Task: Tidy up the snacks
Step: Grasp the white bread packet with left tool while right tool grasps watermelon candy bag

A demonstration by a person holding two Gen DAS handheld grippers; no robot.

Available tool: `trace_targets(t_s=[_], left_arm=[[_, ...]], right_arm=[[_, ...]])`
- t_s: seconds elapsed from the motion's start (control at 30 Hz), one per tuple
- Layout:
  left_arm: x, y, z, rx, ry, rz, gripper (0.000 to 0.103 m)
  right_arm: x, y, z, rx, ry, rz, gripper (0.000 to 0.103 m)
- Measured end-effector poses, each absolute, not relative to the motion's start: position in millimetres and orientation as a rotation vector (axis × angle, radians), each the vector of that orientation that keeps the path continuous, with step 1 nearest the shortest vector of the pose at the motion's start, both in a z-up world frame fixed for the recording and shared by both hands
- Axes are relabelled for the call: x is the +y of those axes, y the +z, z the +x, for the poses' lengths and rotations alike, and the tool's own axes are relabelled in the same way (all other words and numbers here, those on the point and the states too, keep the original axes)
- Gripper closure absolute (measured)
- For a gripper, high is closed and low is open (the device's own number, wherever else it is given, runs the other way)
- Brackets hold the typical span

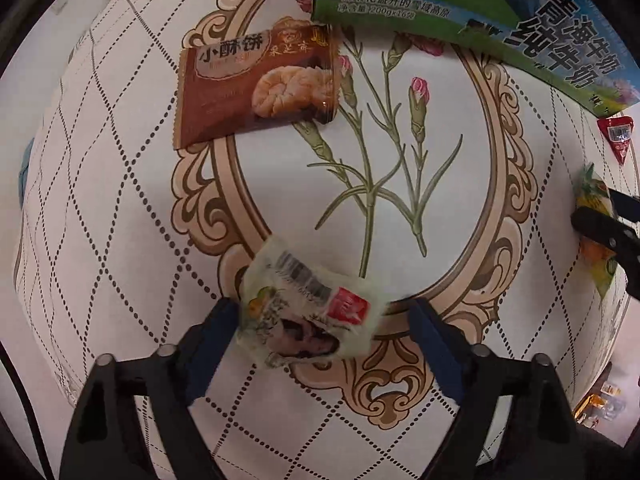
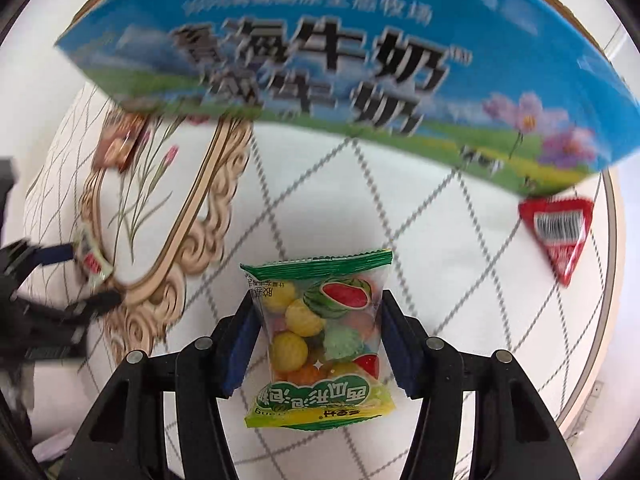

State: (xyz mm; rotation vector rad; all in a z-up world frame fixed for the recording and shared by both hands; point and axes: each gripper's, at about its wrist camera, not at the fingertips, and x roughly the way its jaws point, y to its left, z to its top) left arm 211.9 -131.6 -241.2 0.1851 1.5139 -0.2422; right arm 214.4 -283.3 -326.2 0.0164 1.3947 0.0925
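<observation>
My left gripper (image 1: 320, 312) has its fingers around a small pale snack packet (image 1: 308, 312) with a barcode and a red label; the left pad touches it, the right pad stands a little off. It also shows in the right wrist view (image 2: 90, 256). A brown pastry packet (image 1: 256, 84) lies further ahead on the cloth. My right gripper (image 2: 318, 320) is shut on a green bag of fruit-shaped gum (image 2: 320, 340), held above the table. The blue-green milk carton box (image 2: 340, 72) stands just ahead of it.
A round table with a quilted floral cloth (image 1: 400, 160) carries everything. A red triangular packet (image 2: 560, 232) lies right of the box, near the table edge (image 2: 612, 280). The milk box also shows at the top right of the left wrist view (image 1: 480, 20).
</observation>
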Motion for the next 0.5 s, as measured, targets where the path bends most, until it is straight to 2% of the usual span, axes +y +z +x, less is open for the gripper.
trace_targets(t_s=[0.13,0.4,0.47,0.5], left_arm=[[-118.0,-241.0,213.0,1.537,-0.240,0.064,0.051],[-97.8,-242.6,201.8,1.571,-0.210,0.044,0.050],[-118.5,-239.7,227.7,1.542,-0.217,0.072,0.050],[-120.7,-237.3,227.0,1.528,-0.220,0.098,0.046]], right_arm=[[-287.7,-325.3,199.9,1.417,0.101,0.069,0.043],[-290.1,-337.5,184.3,1.436,0.092,0.107,0.042],[-286.3,-338.3,188.1,1.452,0.091,0.116,0.041],[-287.3,-339.0,188.1,1.455,0.091,0.122,0.041]])
